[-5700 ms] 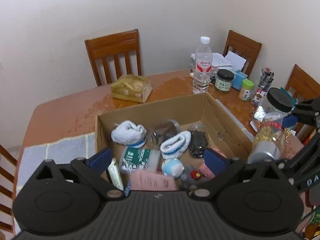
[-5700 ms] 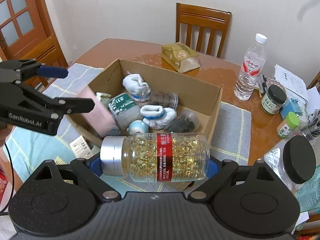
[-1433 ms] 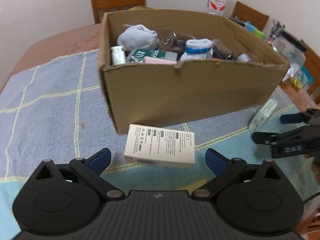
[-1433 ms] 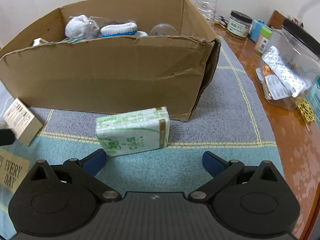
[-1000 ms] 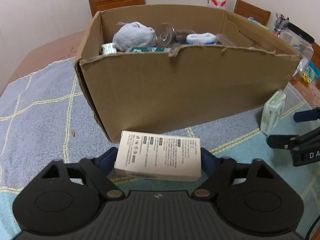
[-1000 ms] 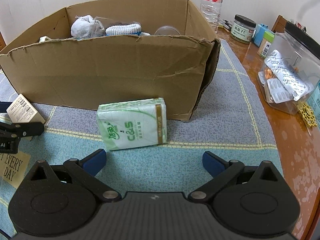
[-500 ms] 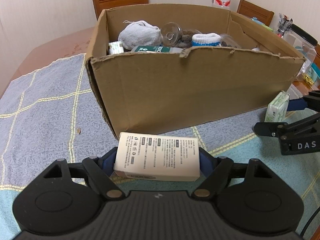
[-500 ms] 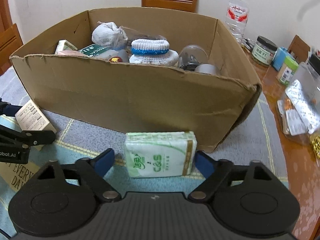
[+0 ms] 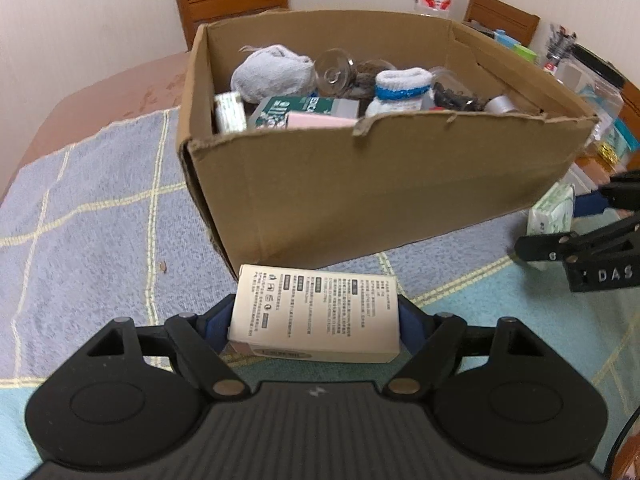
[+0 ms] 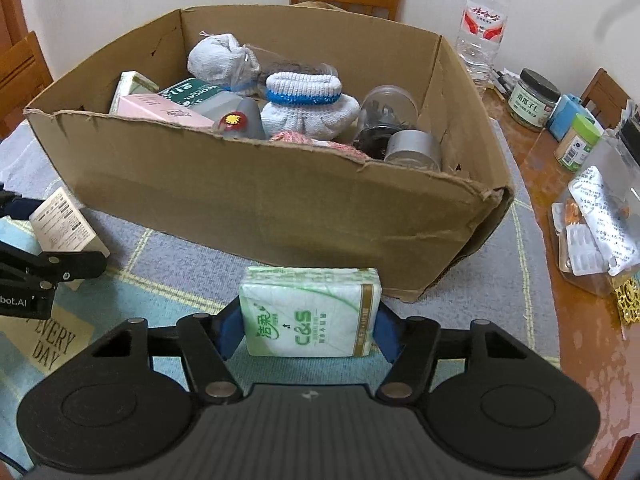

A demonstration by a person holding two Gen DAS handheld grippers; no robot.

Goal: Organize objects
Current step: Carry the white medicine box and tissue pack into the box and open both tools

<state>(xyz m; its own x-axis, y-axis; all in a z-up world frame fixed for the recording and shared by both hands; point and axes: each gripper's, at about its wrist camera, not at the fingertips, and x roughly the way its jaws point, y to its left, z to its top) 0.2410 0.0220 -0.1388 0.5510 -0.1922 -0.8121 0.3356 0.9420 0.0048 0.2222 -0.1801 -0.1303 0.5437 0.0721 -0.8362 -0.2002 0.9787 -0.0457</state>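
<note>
My left gripper [image 9: 316, 320] is shut on a white printed carton [image 9: 315, 312] and holds it in front of the cardboard box [image 9: 380, 192]. My right gripper [image 10: 310, 326] is shut on a green-and-white tissue pack [image 10: 310, 312], held before the box's front wall [image 10: 256, 196]. The box holds rolled socks [image 10: 306, 106], jars, a pink carton [image 10: 164, 110] and a green medical pack. The left gripper and its carton [image 10: 66, 226] show at the left of the right wrist view. The right gripper with the tissue pack [image 9: 554, 212] shows at the right of the left wrist view.
A checked blue-grey cloth [image 9: 80, 208] covers the wooden table. A water bottle [image 10: 482, 28], jars [image 10: 534, 100] and a plastic container of pill packs [image 10: 600, 216] stand to the right of the box. Wooden chairs [image 9: 232, 4] stand behind the table.
Both grippers closed on their items, the left on the carton and the right on the tissue pack, and have lifted them, so the box's contents show more from above.
</note>
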